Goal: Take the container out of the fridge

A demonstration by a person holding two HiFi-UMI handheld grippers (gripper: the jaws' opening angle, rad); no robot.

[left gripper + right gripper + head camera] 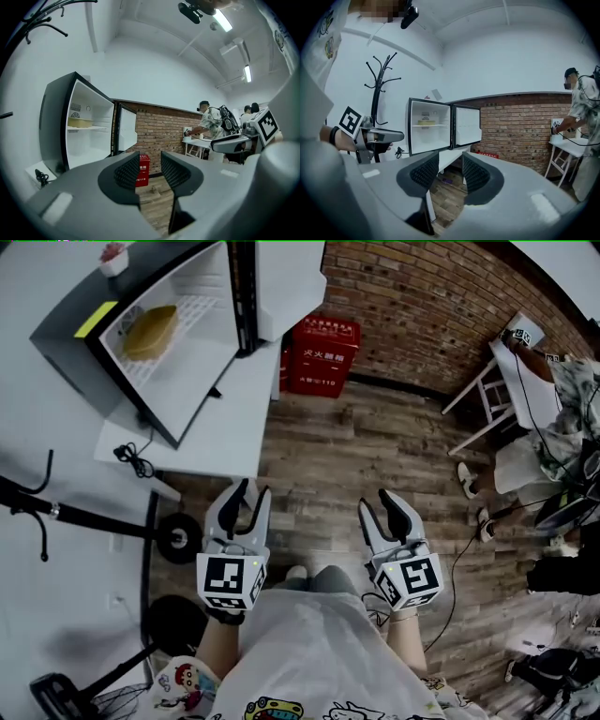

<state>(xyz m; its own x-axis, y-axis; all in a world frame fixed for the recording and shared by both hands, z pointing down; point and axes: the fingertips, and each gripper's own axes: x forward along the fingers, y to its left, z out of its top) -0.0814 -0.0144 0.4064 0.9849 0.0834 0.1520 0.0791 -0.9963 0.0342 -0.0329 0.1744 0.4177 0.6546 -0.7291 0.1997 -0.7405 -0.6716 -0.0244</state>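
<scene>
A yellow container [150, 331] lies on the wire shelf of a small open fridge [62, 332], far ahead and to the left in the head view. The fridge's door [246, 296] is swung wide. In the left gripper view the container [79, 123] shows on the shelf at left; in the right gripper view the container [423, 123] is small and distant. My left gripper [253, 491] and right gripper [377, 502] are held low over the wooden floor, well short of the fridge. Both stand open, with nothing between the jaws of the left gripper [150, 171] or the right gripper [450, 171].
The fridge sits on a white table [211, 442] with a black cable [136, 460] on it. A red box [321, 354] stands against the brick wall. A wheeled dark stand [178, 538] is at my left, a coat rack [382, 84] beyond. Another person [208, 124] works at a white table [511, 381].
</scene>
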